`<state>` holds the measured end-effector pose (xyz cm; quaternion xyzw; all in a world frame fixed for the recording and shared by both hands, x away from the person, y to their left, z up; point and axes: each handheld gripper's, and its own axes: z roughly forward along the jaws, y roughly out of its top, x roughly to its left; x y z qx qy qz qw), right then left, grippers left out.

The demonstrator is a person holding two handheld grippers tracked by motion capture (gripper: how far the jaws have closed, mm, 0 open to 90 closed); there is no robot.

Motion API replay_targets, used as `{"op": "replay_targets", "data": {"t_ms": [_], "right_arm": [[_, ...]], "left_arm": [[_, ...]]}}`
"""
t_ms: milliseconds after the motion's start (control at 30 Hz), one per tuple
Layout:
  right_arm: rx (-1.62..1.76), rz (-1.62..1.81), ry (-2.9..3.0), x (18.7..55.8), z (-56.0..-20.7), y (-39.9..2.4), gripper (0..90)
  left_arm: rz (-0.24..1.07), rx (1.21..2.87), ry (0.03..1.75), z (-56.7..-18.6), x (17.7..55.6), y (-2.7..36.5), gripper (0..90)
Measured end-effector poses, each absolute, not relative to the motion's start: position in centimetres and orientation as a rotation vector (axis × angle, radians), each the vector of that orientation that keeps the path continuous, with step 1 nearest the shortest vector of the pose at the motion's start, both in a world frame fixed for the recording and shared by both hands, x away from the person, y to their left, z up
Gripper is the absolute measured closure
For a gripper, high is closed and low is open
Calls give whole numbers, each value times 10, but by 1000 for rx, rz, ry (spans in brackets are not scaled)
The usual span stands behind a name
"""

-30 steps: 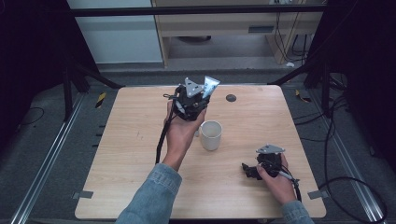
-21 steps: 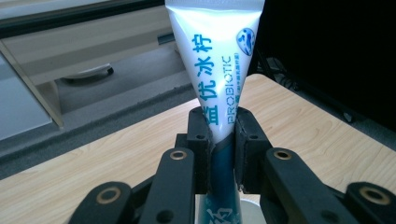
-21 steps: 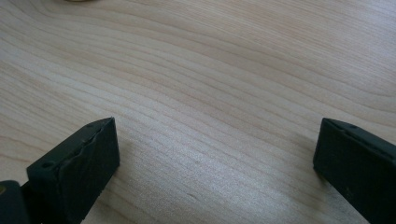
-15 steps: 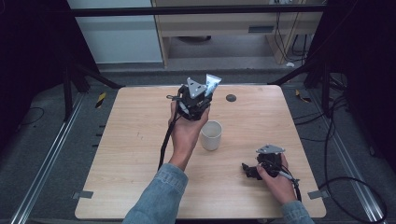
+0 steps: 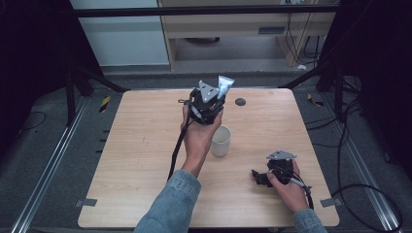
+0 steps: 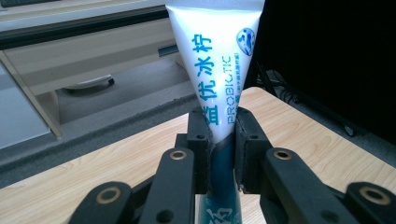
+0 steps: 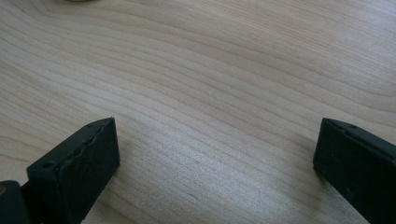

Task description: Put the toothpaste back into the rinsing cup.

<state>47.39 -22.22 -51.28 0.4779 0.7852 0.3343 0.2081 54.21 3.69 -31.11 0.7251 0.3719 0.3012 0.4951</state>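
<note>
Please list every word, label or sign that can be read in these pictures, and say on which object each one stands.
"益优冰柠" in teal, running along the white toothpaste tube held in the left tongs.
"PROBIOTIC" beside it on the same tube, with its last letters partly washed out.
A small line of characters next to "PROBIOTIC": too small to read.
A round blue emblem near the tube's flat end: blurred.
A large character low on the tube, cut off by the frame: unreadable.

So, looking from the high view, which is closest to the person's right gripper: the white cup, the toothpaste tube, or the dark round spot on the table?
From the right gripper:
1. White cup, just up-left, mid-table.
2. Dark round spot, near the far edge.
3. Toothpaste tube, held aloft in the left gripper; close to the spot's distance.
</note>
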Motion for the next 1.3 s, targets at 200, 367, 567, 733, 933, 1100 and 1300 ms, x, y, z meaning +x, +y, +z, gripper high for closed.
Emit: {"op": "replay_targets", "data": {"t_ms": [200,367,567,733,933,1100,1300], "right_arm": [[1331,930,2185,474,-513,-222,6],[1328,929,2186,474,-513,-222,6],[1328,930,2186,474,-513,-222,6],[1326,929,2185,474,-513,-222,6],[1334,930,2184,474,-513,-222,6],[1322,925,2190,473,-513,-223,6],[1327,932,2185,473,-513,-223,6]], "left_arm": [[734,1729,896,-311,543,36,784],[738,1710,877,-314,543,33,784],[748,1695,871,-319,542,31,784],[738,1683,862,-326,543,28,784],[743,1671,861,-331,545,25,784],[749,1652,845,-336,544,22,784],[752,1646,832,-345,546,20,783]]}}
